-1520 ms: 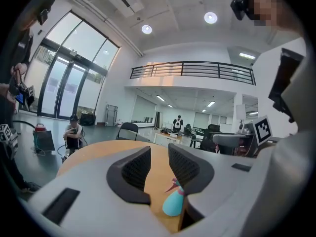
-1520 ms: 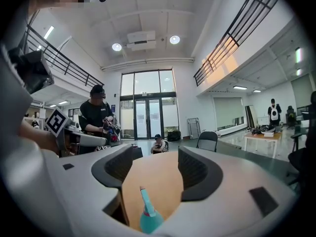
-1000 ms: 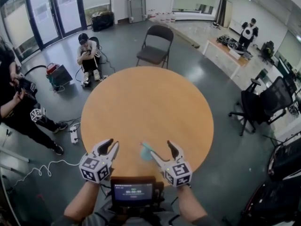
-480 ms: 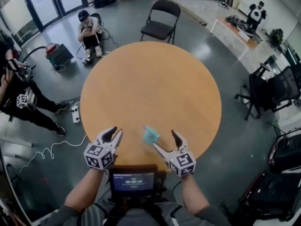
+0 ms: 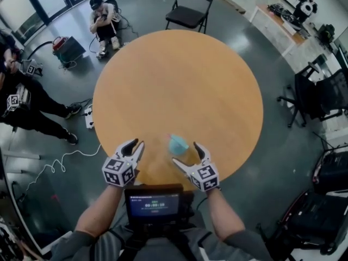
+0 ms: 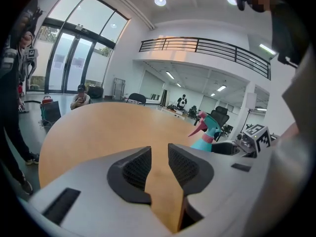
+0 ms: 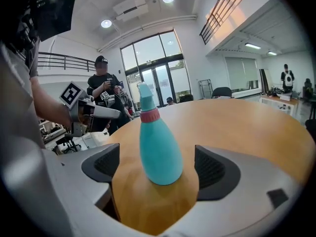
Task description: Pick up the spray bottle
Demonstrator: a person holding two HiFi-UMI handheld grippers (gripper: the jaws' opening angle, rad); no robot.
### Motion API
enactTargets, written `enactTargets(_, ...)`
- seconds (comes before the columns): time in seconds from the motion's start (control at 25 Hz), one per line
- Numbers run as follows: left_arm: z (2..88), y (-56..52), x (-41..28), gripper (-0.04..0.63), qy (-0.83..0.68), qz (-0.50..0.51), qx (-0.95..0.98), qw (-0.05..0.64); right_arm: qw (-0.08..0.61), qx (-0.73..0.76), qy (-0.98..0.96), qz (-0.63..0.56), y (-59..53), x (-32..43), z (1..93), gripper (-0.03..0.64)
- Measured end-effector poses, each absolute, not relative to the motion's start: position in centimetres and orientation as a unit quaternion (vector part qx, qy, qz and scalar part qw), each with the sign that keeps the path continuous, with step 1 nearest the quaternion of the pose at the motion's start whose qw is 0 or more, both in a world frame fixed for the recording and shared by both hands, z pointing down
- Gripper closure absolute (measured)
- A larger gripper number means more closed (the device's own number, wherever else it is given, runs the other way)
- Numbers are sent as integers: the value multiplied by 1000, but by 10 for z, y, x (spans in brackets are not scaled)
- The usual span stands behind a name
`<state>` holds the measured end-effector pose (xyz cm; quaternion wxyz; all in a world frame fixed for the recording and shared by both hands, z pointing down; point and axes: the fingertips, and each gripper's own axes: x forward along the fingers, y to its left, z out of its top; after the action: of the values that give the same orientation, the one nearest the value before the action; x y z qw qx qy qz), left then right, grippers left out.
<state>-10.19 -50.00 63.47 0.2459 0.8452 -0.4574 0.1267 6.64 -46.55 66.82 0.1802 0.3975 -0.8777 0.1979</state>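
A teal spray bottle (image 5: 176, 144) with a pink collar and trigger stands upright near the front edge of the round wooden table (image 5: 179, 80). My right gripper (image 5: 186, 153) reaches around it from the front. Its jaws are opening, and the bottle (image 7: 158, 152) stands between the two pads with a gap on each side, untouched. My left gripper (image 5: 135, 145) hovers over the table to the bottle's left, its pads a narrow gap apart (image 6: 159, 162) with only bare tabletop between them. From the left gripper view the bottle (image 6: 205, 135) shows off to the right.
A black folding chair (image 5: 190, 7) stands beyond the table's far edge. One person sits on the floor (image 5: 103, 18) at the back left, another crouches at the left (image 5: 24, 110). Office chairs (image 5: 321, 97) stand at the right. A cable and power strip (image 5: 87, 118) lie on the floor.
Both grippers have sunk toward the table. The right jaws have spread wider and now stand on either side of the bottle, which was beside the left finger before.
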Motion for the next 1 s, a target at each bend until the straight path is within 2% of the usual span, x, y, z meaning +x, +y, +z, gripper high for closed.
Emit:
enactTargets(0.28,663,-500,-97,498,-450,143,840,269,192,400,-875,196,-477,60,686,147)
enactTargets(0.32,665,-500,-96,560,-446,143,840,273,193,401,-874,194,-480,58,687,147)
enactTargets(0.36,667,-500,-96,581,-442,143,841,276,194,403,-874,192,-483,56,688,147)
enactTargets(1.0,684,-516,-105,581,-439,161,838,282,198,412,-870,185,-503,32,703,147)
